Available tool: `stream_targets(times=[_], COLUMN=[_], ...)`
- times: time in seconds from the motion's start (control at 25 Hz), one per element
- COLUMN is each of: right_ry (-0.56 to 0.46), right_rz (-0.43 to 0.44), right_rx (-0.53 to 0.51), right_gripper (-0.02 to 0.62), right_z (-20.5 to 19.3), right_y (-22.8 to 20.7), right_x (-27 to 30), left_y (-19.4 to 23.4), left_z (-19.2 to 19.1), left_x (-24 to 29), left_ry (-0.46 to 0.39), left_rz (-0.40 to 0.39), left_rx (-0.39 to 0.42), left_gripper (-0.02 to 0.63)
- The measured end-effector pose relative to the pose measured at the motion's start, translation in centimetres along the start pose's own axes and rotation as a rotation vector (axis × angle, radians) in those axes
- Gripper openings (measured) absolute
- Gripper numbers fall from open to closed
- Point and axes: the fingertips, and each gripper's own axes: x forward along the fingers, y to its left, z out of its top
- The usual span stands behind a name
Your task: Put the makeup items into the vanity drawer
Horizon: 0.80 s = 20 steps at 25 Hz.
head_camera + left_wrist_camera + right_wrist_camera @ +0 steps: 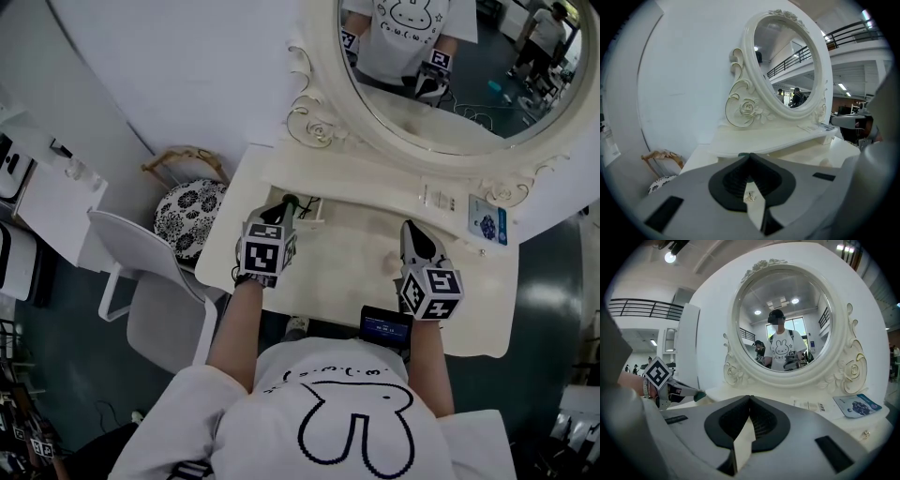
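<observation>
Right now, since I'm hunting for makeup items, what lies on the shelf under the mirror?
A blue-printed packet and a white labelled card lie on the shelf; the mirror frame covers its back edge.

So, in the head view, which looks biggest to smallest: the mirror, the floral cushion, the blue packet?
Largest to smallest:
mirror
floral cushion
blue packet
The mirror is cut off by the frame's edge yet plainly largest.

Left claw [284, 204] and right claw [413, 230] are held out side by side, jaws pressed together on nothing.
</observation>
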Motion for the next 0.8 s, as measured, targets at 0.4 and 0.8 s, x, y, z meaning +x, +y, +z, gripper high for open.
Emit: stream_targets(times=[0.4,0.8], right_ry=[0.020,0.036], right_rz=[-0.051,-0.097], right_rx=[0.008,0.027], right_gripper=[0.014,0.014], right_z=[-0.5,-1.4], right_y=[1.1,1.4], right_x=[1.4,2.4], left_y=[2.4,3.5], left_z=[-0.9,-2.4], left_x=[2.2,4.2], left_ry=[0.081,0.177], left_rz=[-0.053,-0.078], left_rx=[-0.005,0.007], left_gripper=[0.015,0.015])
